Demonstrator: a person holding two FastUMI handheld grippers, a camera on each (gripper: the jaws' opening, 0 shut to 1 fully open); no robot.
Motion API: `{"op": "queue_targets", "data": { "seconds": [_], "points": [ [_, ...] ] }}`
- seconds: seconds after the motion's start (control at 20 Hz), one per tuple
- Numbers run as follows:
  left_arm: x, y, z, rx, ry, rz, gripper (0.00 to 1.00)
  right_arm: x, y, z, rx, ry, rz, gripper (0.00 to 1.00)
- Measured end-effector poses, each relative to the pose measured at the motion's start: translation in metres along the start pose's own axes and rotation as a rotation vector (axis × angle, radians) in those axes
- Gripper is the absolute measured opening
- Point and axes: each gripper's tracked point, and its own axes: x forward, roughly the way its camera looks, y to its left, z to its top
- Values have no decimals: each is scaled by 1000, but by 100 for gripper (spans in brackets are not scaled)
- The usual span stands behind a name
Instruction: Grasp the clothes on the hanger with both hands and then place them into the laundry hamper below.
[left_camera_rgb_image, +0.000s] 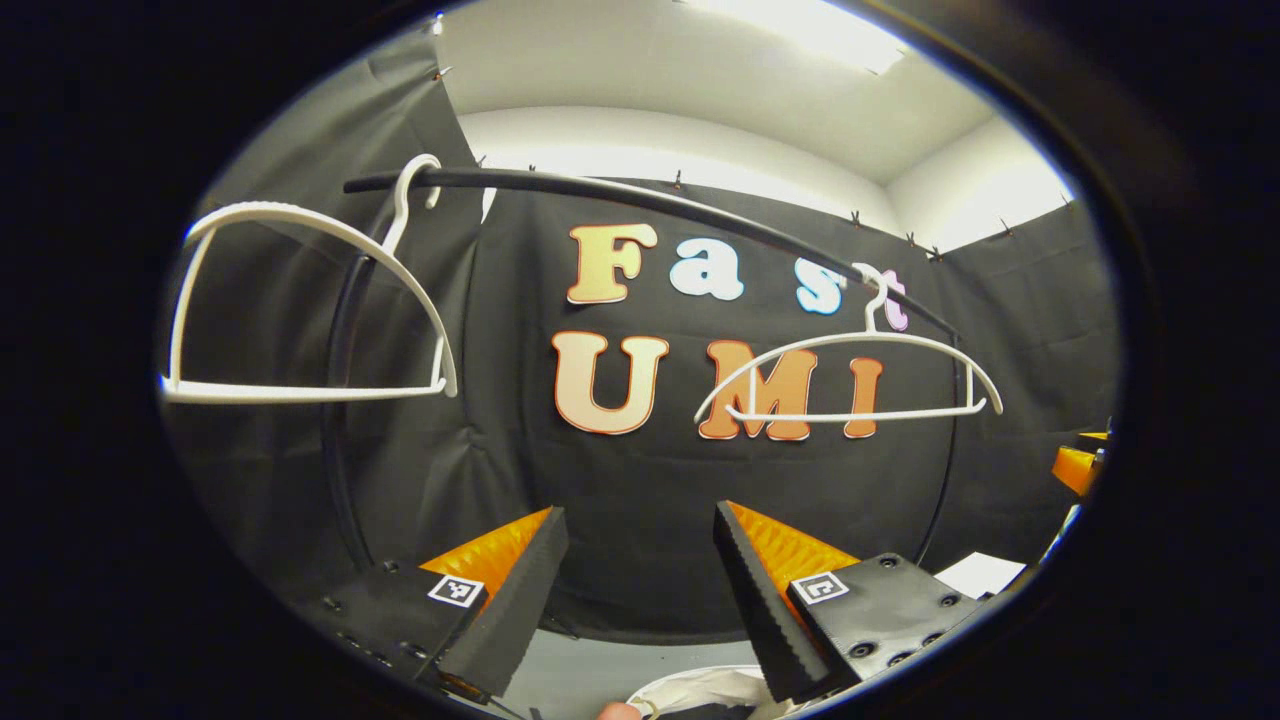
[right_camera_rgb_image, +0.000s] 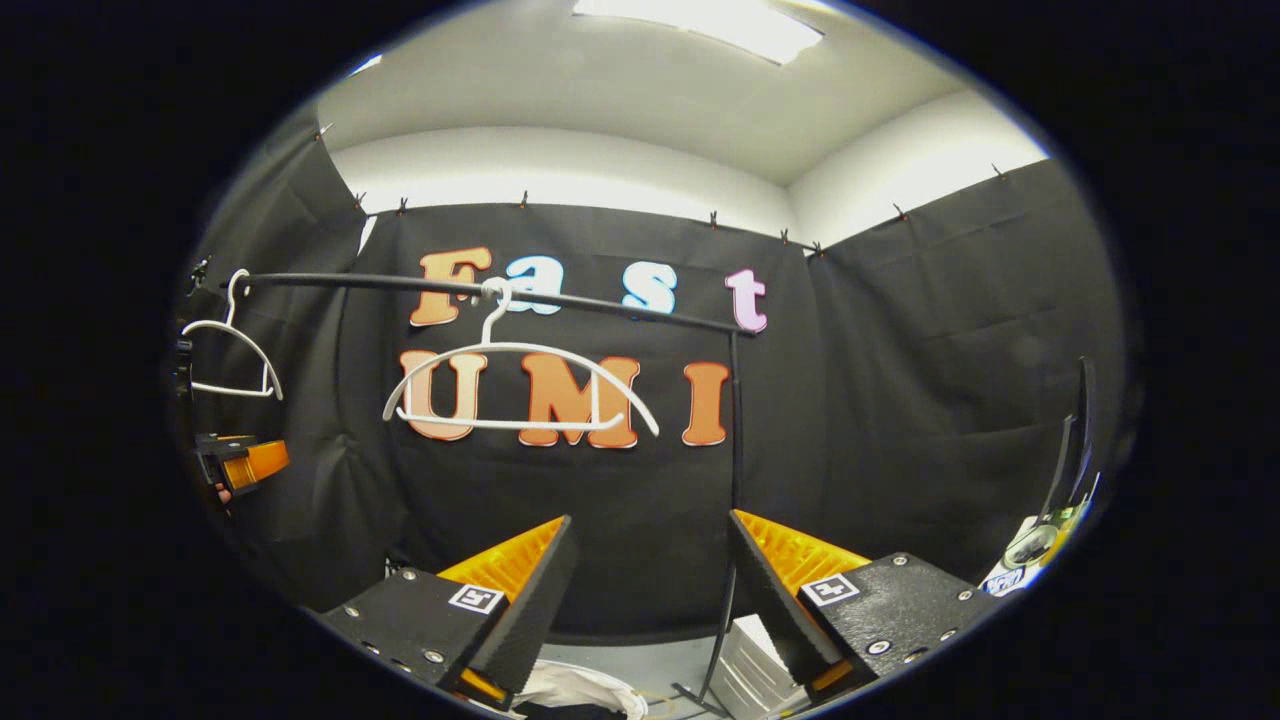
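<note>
Two bare white hangers hang on a black rail (left_camera_rgb_image: 640, 195): one hanger (left_camera_rgb_image: 300, 300) close at the left, the other hanger (left_camera_rgb_image: 850, 380) farther right. My left gripper (left_camera_rgb_image: 640, 590) is open, nothing between its fingers. Under it, white cloth (left_camera_rgb_image: 700, 690) lies low at the bottom edge. In the right gripper view the rail (right_camera_rgb_image: 500, 290) carries a hanger (right_camera_rgb_image: 520, 385) at centre and a second hanger (right_camera_rgb_image: 235, 350) far left. My right gripper (right_camera_rgb_image: 650, 590) is open and empty. White cloth (right_camera_rgb_image: 580, 690) lies below its left finger. The left gripper (right_camera_rgb_image: 240, 462) shows at the far left.
The rail's black upright (right_camera_rgb_image: 733, 450) runs down to a foot on the grey floor (right_camera_rgb_image: 640, 665), just right of centre. A white ribbed box (right_camera_rgb_image: 745, 655) stands by that foot. Some objects (right_camera_rgb_image: 1040, 545) sit at the far right edge. The other gripper (left_camera_rgb_image: 1080, 465) shows at the right edge.
</note>
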Motion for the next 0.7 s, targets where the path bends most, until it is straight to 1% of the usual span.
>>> {"op": "queue_targets", "data": {
  "seconds": [0.05, 0.1, 0.15, 0.2, 0.4, 0.55, 0.6, 0.65, 0.7],
  "points": [
    [-2, 0, 3, -12, -4, -2, 94, -3, -1, 6, -4, -16, -2, 100],
    [-3, 1, 7, -21, -10, -3, 94, -4, -2, 10, -2, -28, -8, 96],
    [-5, 2, 9, -23, -19, -4, 96, -6, -6, 13, 6, -35, -11, 93],
    [-5, 5, 13, -20, -32, 1, 98, -6, -8, 13, 17, -36, -15, 93],
    [-9, 5, 22, -5, -70, 5, 94, -5, -32, 18, 45, -76, -95, 92],
    [-9, 5, 28, -8, -93, 7, 96, -1, -33, 17, 62, -84, -110, 93],
    [-8, 5, 28, -12, -94, 5, 96, -1, -33, 16, 65, -85, -108, 83],
    [-8, 4, 27, -12, -93, 3, 94, -1, -33, 17, 65, -88, -108, 84],
    [-7, 4, 26, -11, -92, 4, 94, 0, -33, 17, 61, -88, -109, 84]
  ]
}}
